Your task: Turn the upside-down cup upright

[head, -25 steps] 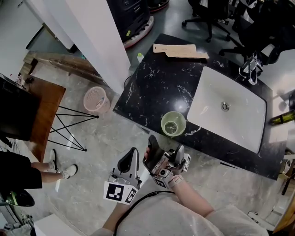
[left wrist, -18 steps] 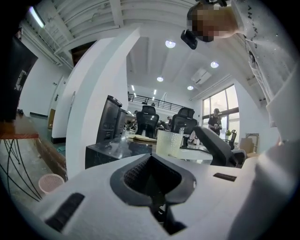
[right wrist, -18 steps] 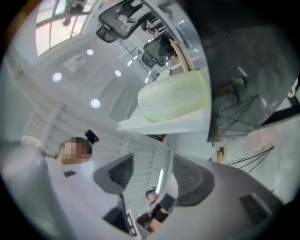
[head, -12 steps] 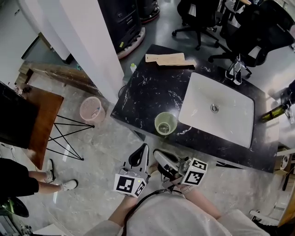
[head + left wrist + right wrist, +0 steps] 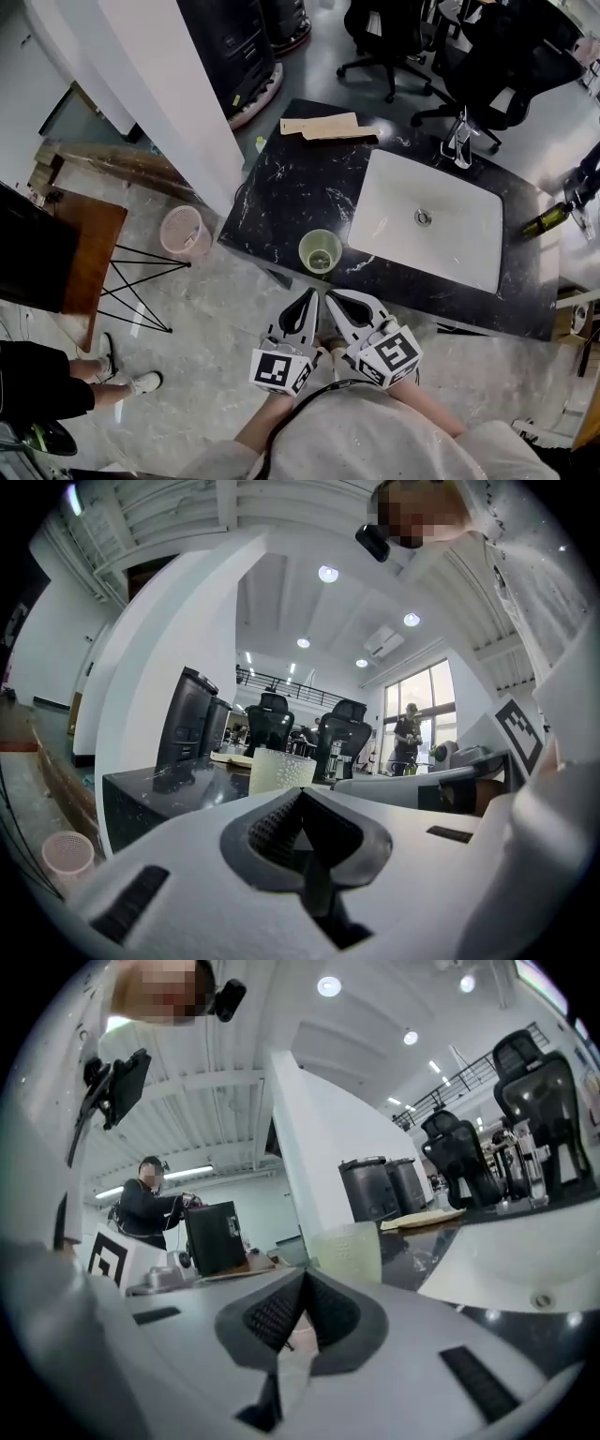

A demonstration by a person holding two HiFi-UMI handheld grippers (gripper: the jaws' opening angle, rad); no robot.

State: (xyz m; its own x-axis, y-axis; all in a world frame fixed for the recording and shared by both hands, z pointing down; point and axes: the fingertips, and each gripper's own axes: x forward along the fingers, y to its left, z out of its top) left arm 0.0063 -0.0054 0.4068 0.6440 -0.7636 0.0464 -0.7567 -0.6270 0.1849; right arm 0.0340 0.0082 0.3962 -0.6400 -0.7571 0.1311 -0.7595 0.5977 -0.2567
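Back come the right tool (image 5: 336,298) and left tool (image 5: 309,296), both clenched empty; the cup (image 5: 320,251) stands upright at the front edge of the worktop (image 5: 300,178), so the job looks done.

Pale green cup (image 5: 321,251) upright, mouth up, near black counter (image 5: 300,178) front edge, beside white sink (image 5: 441,244).

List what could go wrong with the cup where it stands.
1. The cup stands upright very close to the front edge of the black counter, just ahead of the left gripper and the right gripper. A careless nudge from either could tip it or push it off onto the floor.
2. Both grippers are shut and empty, so neither is ready to catch it.
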